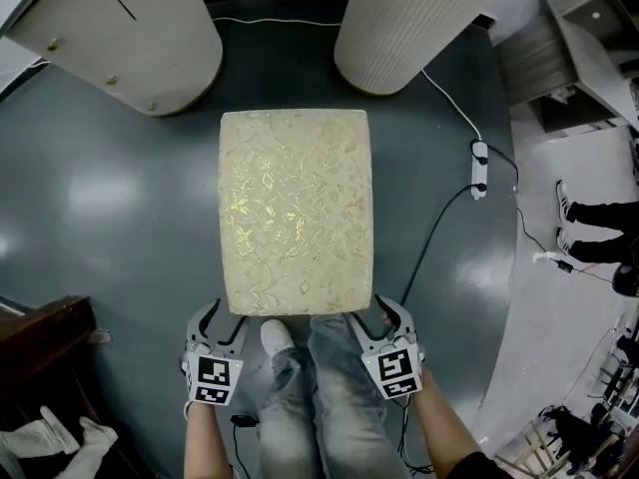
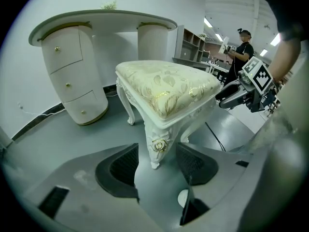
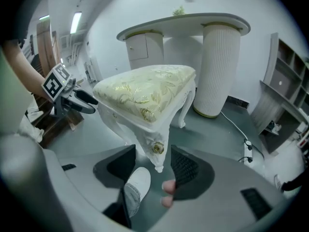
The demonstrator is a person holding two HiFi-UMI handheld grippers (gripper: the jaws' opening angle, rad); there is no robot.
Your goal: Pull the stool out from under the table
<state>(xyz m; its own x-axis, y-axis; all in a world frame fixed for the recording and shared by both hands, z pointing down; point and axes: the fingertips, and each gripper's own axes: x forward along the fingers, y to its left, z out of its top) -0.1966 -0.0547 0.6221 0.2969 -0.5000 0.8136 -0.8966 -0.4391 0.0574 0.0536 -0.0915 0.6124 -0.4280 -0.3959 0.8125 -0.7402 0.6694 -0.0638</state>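
The stool (image 1: 295, 213) has a cream and gold patterned cushion and white carved legs. It stands on the grey floor in front of the white table, between the table's drawer pedestal (image 1: 130, 38) and its ribbed column (image 1: 419, 18). My left gripper (image 1: 222, 317) is open at the stool's near left corner. In the left gripper view that corner's leg (image 2: 155, 146) shows in the gap between the jaws, with no pad touching it. My right gripper (image 1: 384, 319) is open at the near right corner. The right gripper view shows that leg (image 3: 155, 149) in the gap in the same way.
My jeans-clad legs (image 1: 319, 397) and a white shoe (image 1: 277, 337) are just behind the stool. A power strip (image 1: 479, 168) and its cable lie on the floor to the right. Dark wooden furniture (image 1: 45, 347) stands at the lower left, and another person's feet (image 1: 589, 228) are at the right edge.
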